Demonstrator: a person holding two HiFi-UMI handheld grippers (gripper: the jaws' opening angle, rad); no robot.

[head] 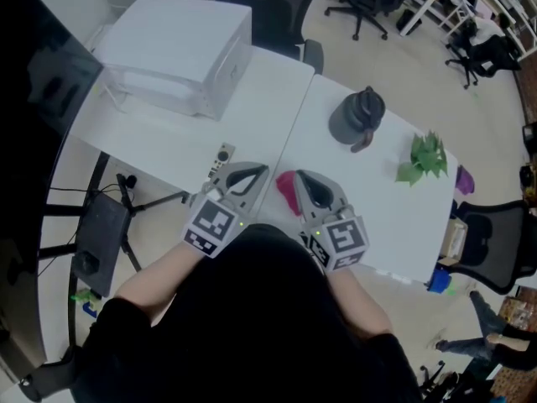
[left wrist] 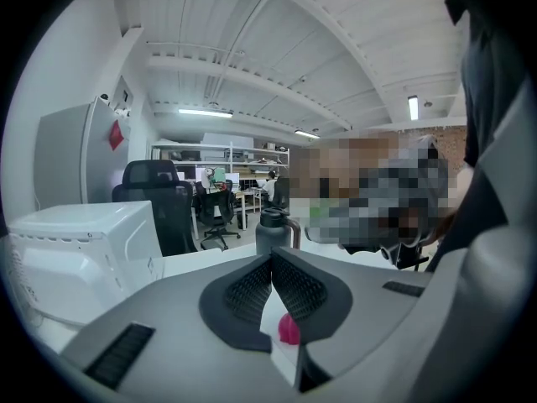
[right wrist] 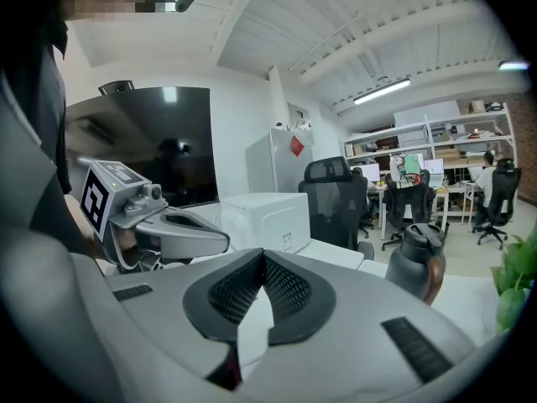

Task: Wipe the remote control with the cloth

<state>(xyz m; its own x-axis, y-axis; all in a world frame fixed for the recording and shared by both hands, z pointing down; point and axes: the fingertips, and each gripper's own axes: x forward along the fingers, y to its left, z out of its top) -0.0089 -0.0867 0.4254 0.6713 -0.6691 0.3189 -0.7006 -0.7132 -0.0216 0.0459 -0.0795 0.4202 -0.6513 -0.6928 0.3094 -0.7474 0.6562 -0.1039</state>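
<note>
My left gripper (head: 252,177) and right gripper (head: 304,183) both have their jaws pressed together on nothing. Reaching in like this, I may only shove the cloth (head: 286,190), just left of my right tips, or knock the remote control (head: 222,156), just ahead of my left tips, off the table (head: 277,99). I count one remote, one cloth and two grippers.

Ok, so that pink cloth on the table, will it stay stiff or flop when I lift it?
Probably floppy: the cloth looks like a crumpled, uneven heap, not a flat sheet. It is likely light, being a small soft patch, so pinching one edge may leave the rest dangling. With no rounded shape, it shouldn't roll.
</note>
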